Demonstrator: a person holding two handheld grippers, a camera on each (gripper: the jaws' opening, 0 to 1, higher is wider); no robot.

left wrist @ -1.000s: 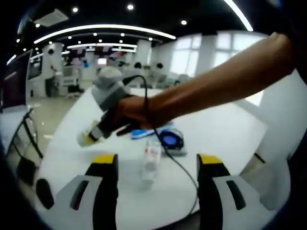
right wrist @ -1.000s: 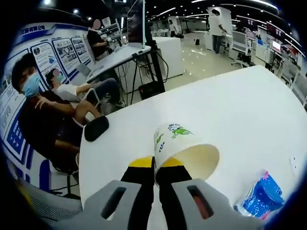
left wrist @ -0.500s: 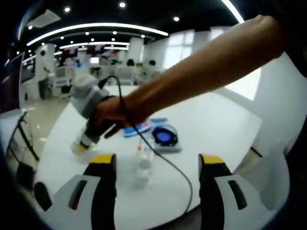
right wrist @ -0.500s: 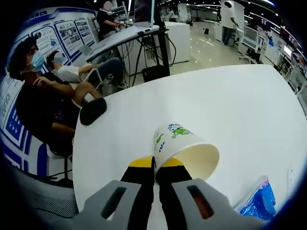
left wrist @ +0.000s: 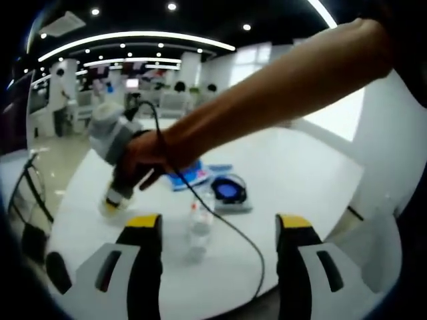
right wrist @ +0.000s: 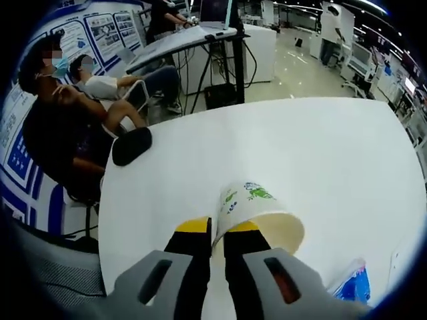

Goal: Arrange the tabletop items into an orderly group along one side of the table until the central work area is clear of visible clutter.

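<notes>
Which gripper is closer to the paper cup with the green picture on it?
Right. The right gripper is shut on the paper cup, pinching its rim. The left gripper is open, apart from it, with a clear bottle ahead between its jaws.

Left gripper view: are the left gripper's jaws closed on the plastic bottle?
No. The left gripper stands wide open, and the plastic bottle rests on the white table between its jaws, touching neither.

Left tongs [left wrist: 219, 230] gape; right tongs [right wrist: 218, 229] pinched.
</notes>
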